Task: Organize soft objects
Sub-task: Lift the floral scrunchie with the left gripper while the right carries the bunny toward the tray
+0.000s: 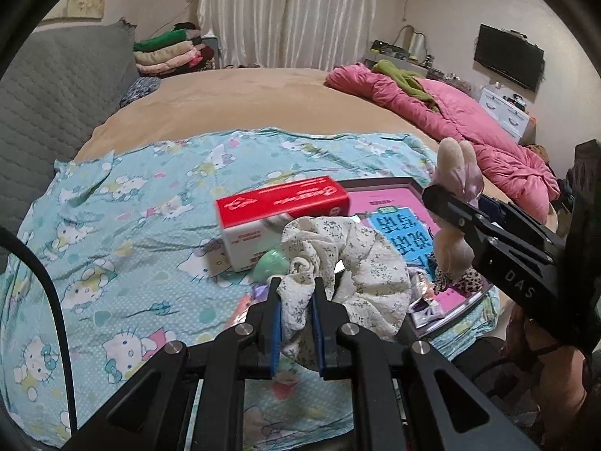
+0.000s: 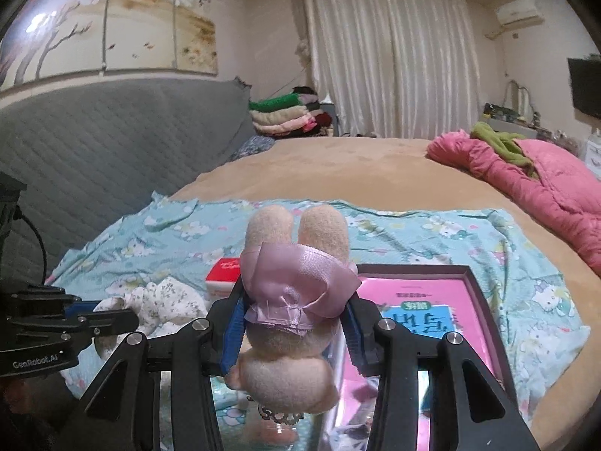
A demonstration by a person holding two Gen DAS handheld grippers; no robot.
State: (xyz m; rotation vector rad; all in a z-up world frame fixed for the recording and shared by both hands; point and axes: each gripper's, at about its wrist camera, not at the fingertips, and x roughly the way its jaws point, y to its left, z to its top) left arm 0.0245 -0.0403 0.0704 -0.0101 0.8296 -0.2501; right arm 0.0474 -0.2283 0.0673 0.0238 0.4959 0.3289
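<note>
My left gripper (image 1: 296,293) is shut on a white floral cloth scrunchie (image 1: 349,259), held above the Hello Kitty sheet (image 1: 112,206). The scrunchie also shows at the left of the right wrist view (image 2: 165,300). My right gripper (image 2: 293,312) is shut on a beige plush bunny with a pink satin bow (image 2: 296,282), ears pointing away from me. In the left wrist view the bunny (image 1: 456,173) sits in the right gripper (image 1: 456,206) at the right, above the pink tray (image 1: 398,199).
A red and white box (image 1: 278,218) and a pale green soft ball (image 1: 268,268) lie on the sheet beside the tray. A pink quilt (image 1: 469,131) lies at the far right of the bed. A grey padded headboard (image 1: 56,105) stands to the left.
</note>
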